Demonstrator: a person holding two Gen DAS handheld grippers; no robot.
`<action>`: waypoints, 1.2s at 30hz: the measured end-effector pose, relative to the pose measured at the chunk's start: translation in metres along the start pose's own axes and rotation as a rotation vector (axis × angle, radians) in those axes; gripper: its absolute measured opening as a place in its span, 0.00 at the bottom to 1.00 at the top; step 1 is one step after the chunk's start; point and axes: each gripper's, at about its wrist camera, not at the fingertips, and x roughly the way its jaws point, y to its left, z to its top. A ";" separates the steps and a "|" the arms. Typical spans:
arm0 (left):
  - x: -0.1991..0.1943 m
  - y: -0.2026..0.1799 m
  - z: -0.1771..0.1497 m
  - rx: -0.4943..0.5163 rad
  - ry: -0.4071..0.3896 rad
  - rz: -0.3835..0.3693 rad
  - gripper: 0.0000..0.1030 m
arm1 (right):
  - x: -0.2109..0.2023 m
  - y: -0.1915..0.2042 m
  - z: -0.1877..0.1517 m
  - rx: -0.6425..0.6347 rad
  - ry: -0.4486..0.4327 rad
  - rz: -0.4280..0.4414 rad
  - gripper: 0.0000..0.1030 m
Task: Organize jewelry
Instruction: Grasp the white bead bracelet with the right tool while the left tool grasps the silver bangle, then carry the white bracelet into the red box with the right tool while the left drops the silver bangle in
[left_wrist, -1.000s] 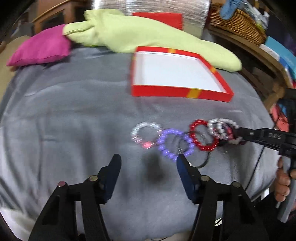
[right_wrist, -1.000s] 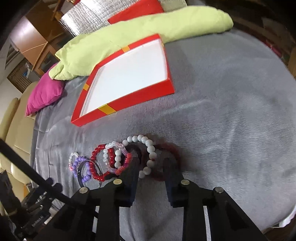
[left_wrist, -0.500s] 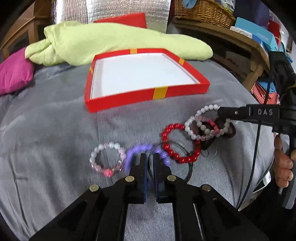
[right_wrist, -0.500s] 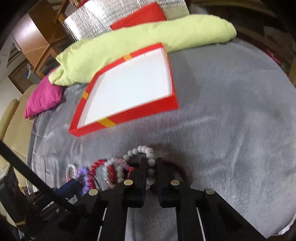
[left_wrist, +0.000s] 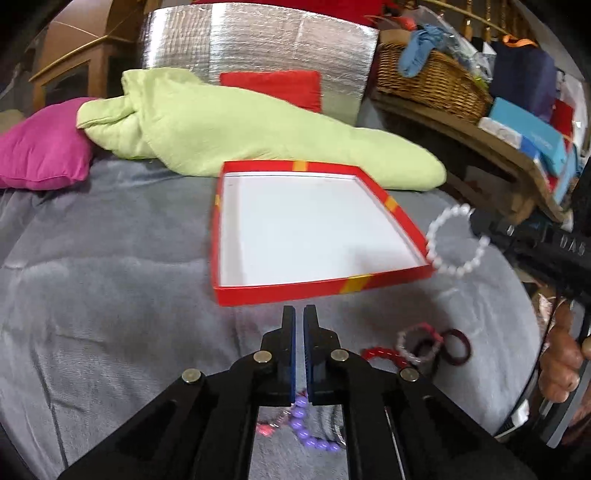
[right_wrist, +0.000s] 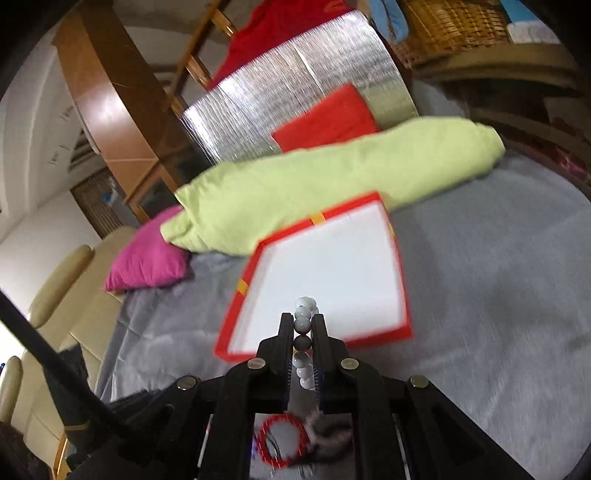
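My left gripper (left_wrist: 299, 314) is shut on the purple bead bracelet (left_wrist: 303, 424), which hangs below its fingers above the grey cover. My right gripper (right_wrist: 303, 321) is shut on the white pearl bracelet (right_wrist: 303, 325), lifted in front of the red tray. In the left wrist view that pearl bracelet (left_wrist: 458, 240) hangs as a ring off the right gripper (left_wrist: 476, 221), just outside the near right corner of the red, white-floored tray (left_wrist: 295, 291). The tray (right_wrist: 236, 306) holds nothing. A red bracelet (left_wrist: 380, 354), a pale pink one (left_wrist: 417, 339) and a dark ring (left_wrist: 458, 343) lie on the cover.
A long green cushion (left_wrist: 240, 140) lies behind the tray, a magenta cushion (left_wrist: 40, 147) at far left. A silver foil panel (left_wrist: 258, 48) stands at the back. A wooden shelf with a wicker basket (left_wrist: 432, 81) runs along the right. A person's hand (left_wrist: 561, 362) grips the right tool.
Both grippers went from open to shut, the left on the purple bracelet, the right on the pearl one. Both then rose off the cover, toward the red tray.
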 end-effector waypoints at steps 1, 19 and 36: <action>0.003 0.001 -0.001 0.001 0.017 -0.002 0.04 | 0.003 0.003 0.003 0.000 -0.006 -0.002 0.10; 0.033 -0.027 -0.049 0.177 0.312 -0.182 0.07 | 0.051 -0.023 0.014 0.106 0.061 -0.034 0.10; 0.020 -0.018 -0.027 0.096 0.201 -0.227 0.04 | 0.056 -0.021 0.018 0.100 0.030 -0.040 0.10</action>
